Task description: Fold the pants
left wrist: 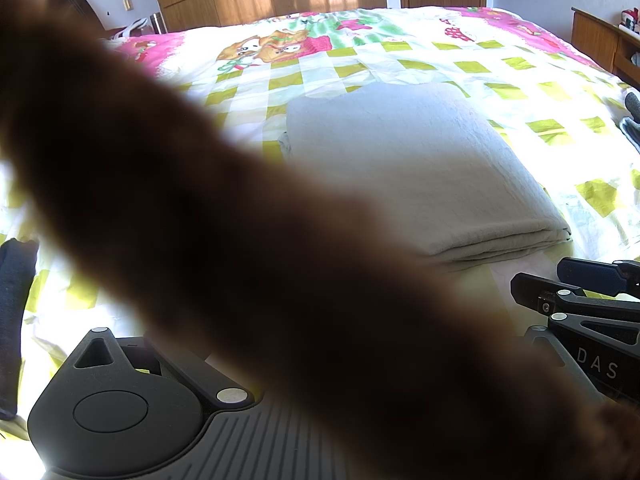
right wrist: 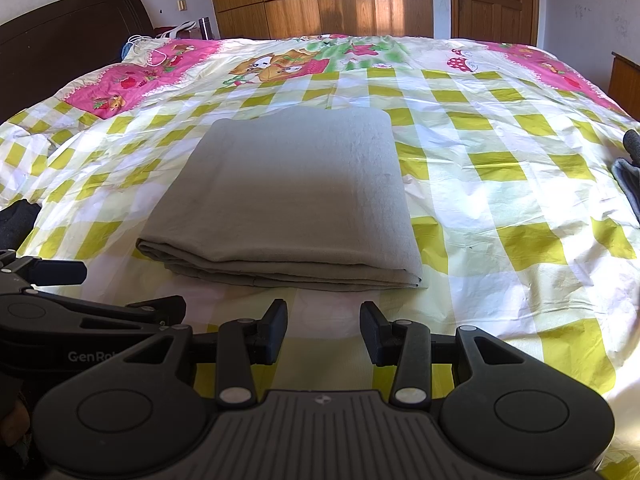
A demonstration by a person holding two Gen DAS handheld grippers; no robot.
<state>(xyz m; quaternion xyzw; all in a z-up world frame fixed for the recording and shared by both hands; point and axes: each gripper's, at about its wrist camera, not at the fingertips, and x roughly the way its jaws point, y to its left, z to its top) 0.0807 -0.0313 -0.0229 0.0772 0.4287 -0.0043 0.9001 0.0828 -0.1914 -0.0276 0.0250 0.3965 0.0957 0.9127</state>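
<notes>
The pants (right wrist: 296, 192) lie folded into a grey-beige rectangle in the middle of the checked bedspread (right wrist: 500, 200), their stacked edges facing me. My right gripper (right wrist: 324, 332) stands open just short of that near edge, with nothing between its fingers. My left gripper (right wrist: 134, 288) rests to its left, jaws apart over bare bedspread. In the left wrist view a blurred brown shape (left wrist: 240, 220) close to the lens hides that gripper's own fingers. The pants (left wrist: 420, 168) show behind it, and the right gripper (left wrist: 536, 276) shows at the right.
A dark garment (right wrist: 16, 220) lies at the bed's left edge and a grey one (right wrist: 628, 176) at the right edge. A dark headboard (right wrist: 60, 40) stands at the far left. Wooden wardrobes (right wrist: 320, 0) and a door (right wrist: 496, 0) stand behind the bed.
</notes>
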